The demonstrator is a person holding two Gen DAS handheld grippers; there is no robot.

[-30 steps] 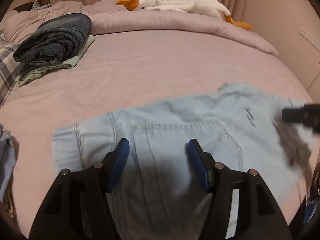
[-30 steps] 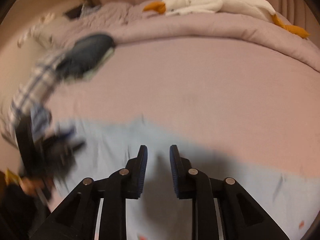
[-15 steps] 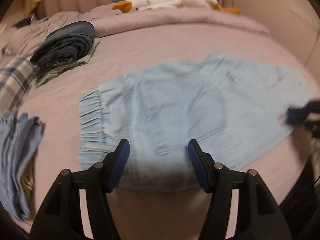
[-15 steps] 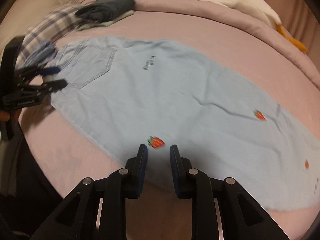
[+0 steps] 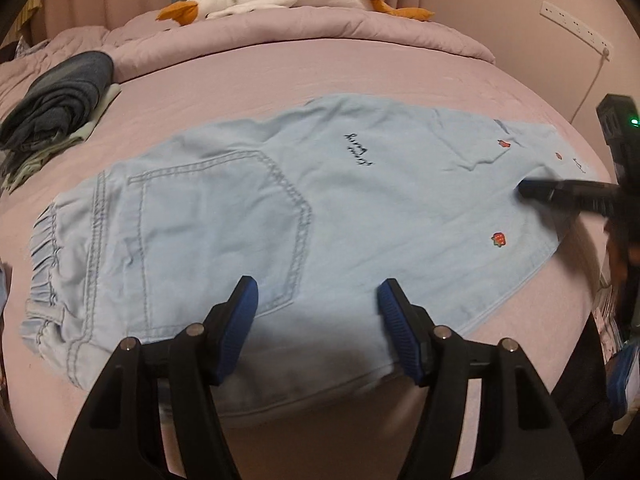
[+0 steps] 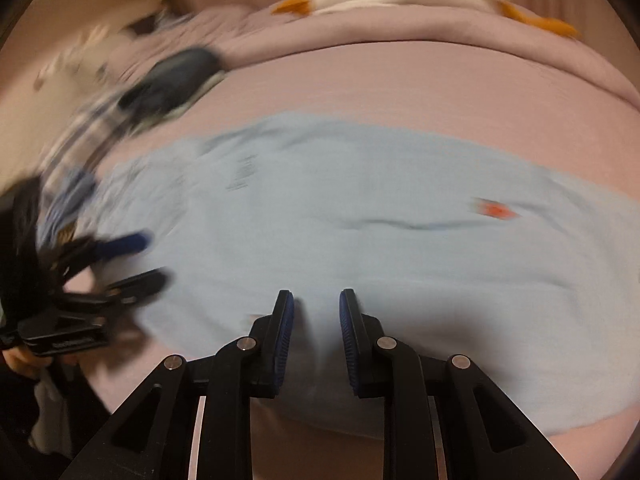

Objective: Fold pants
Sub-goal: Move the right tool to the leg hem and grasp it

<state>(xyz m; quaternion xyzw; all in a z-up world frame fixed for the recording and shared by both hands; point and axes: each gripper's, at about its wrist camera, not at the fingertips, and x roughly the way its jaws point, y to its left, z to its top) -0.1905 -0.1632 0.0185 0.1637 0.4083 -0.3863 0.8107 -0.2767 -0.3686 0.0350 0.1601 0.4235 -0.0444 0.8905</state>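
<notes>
Since the pants (image 5: 280, 216) are lying flat across the middle of the frame on the bed (image 5: 320, 68), already doubled leg over leg by the look of it, I'd say the crosswise folds are left. Left tongs (image 5: 316, 304) gape wide and empty over the near edge; right tongs (image 6: 316, 316) are narrow, gripping nothing.

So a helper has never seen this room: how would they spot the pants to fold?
On the pink bed, nearest the front edge, the pale blue pants lie spread flat. Unlike the dark folded pile at the back left, they carry small red strawberries.
</notes>
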